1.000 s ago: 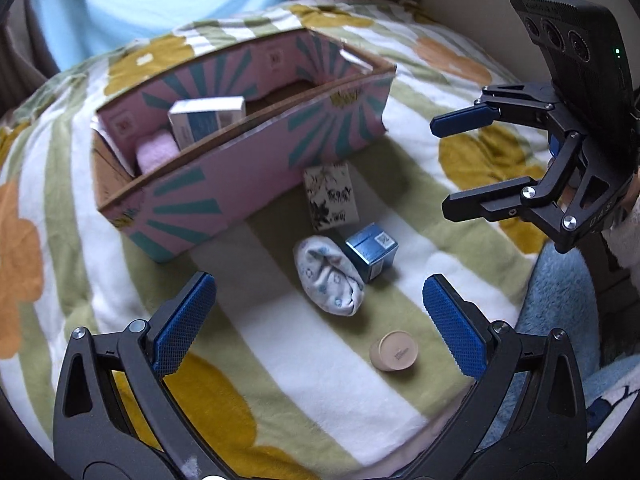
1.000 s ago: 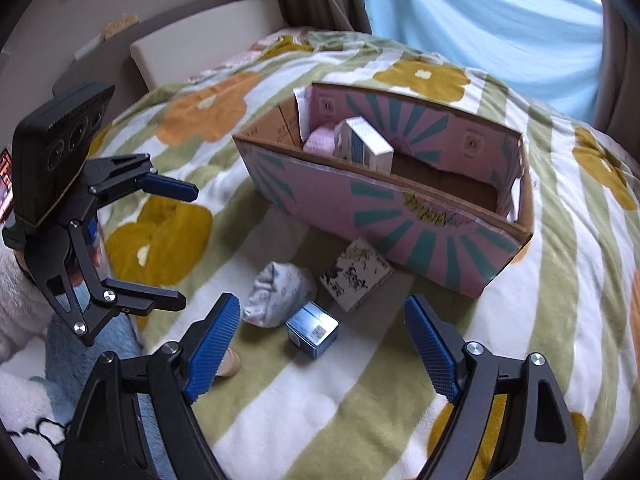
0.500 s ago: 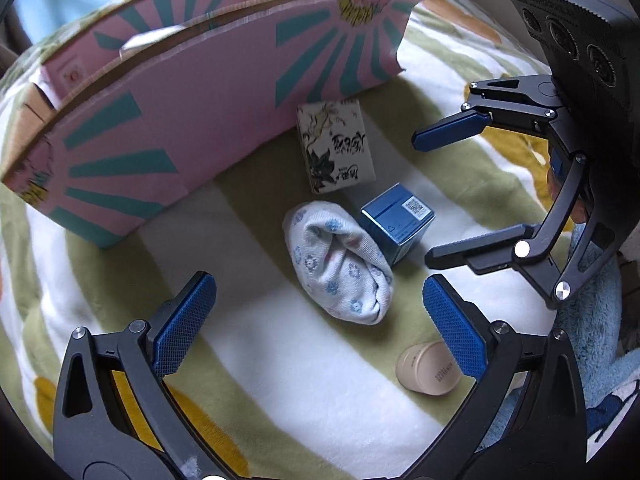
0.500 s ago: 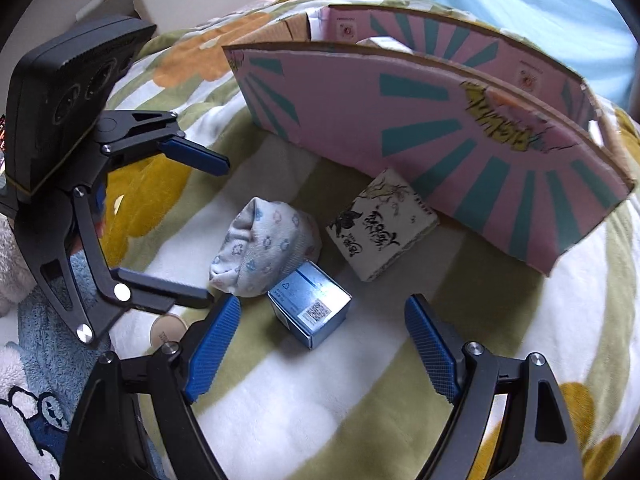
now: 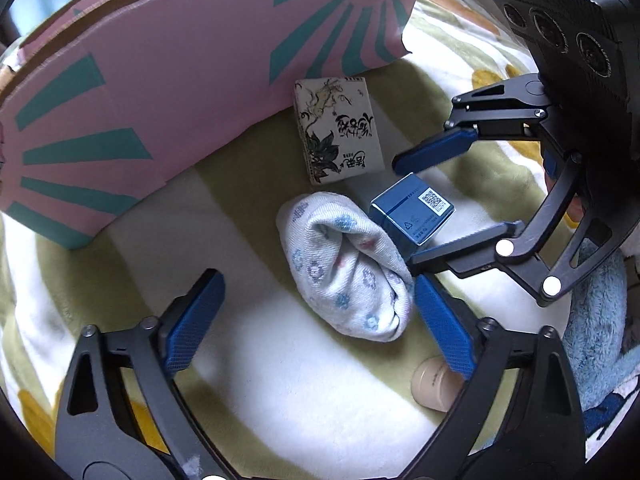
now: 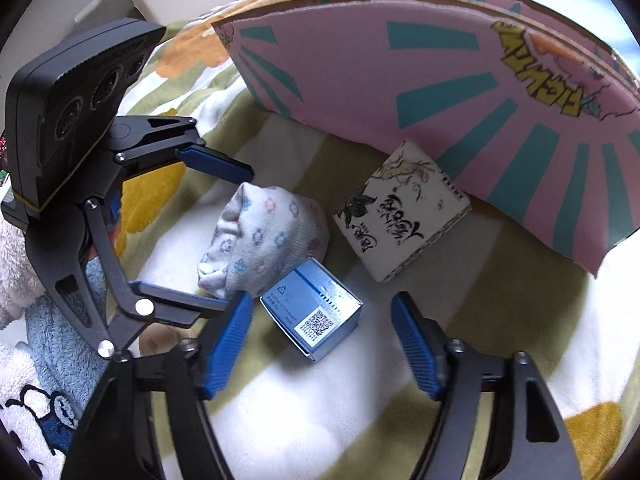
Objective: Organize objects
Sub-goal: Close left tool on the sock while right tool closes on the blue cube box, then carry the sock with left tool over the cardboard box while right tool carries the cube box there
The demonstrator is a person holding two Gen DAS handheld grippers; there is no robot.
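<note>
While both grippers sit low over the bedspread, each has its jaws spread apart with nothing held.

Left gripper: blue pads either side of the rolled sock. Right pad just beside the sock's near-right end; cannot tell if touching. Left pad well clear of it.

Right gripper: jaws straddle the small blue box. Box lies between the pads, nearer the left one, not gripped. White QR label faces up on its near end.

Layout, left wrist view:
- Sock, white with small blue and pink flower print, lies on a white stripe of the bedspread.
- Blue box touches the sock's far-right side.
- Flat white packet with black ink drawing lies just beyond the sock, its far edge against the wall of the pink cardboard box.
- Pink cardboard box, with teal rays, fills the far left of the scene; interior not visible from here.
- Small beige round container sits near right, partly hidden behind the left gripper's right finger.

Bedspread is fleece, striped white and olive with yellow-orange flower shapes. Blue fuzzy fabric at the right edge, beyond the right gripper's frame.
</note>
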